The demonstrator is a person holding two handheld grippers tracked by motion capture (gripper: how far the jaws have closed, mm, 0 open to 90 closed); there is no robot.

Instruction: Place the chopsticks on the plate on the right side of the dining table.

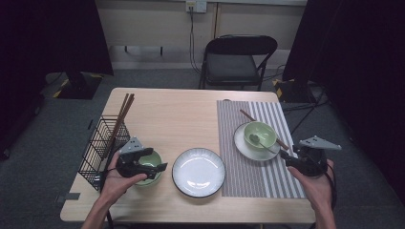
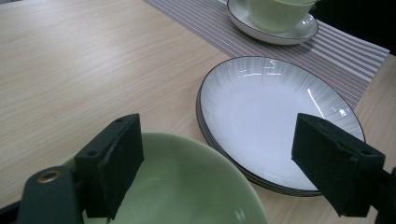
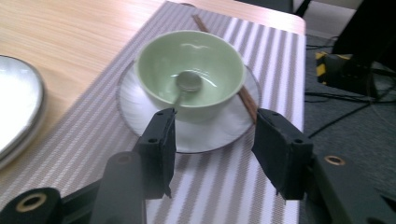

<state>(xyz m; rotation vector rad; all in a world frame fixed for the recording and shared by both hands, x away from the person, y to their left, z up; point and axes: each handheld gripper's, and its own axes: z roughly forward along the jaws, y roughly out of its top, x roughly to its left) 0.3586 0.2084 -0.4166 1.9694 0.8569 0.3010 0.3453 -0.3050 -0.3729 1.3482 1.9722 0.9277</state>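
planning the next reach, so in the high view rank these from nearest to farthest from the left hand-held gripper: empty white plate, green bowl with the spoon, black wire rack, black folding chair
1. Black wire rack, just left of the left hand-held gripper, and the empty white plate, just right of it: too close to call.
2. Pale green bowl with the metal spoon, on the striped placemat to the right.
3. Black folding chair, beyond the table's far edge.

Pale wood-grain worktop [image 1: 172, 109]; mat [image 3: 224, 186] striped grey and white. Beyond the right gripper's black fingers [image 3: 161, 149], a pale green bowl [image 3: 191, 65] on a white saucer [image 3: 205, 135] (dark-rimmed), brown chopsticks [image 3: 247, 102] alongside. Between the left gripper's black fingers [image 2: 114, 158], a green bowl [image 2: 187, 186]; beyond them, a white, dark-edged plate [image 2: 261, 116].
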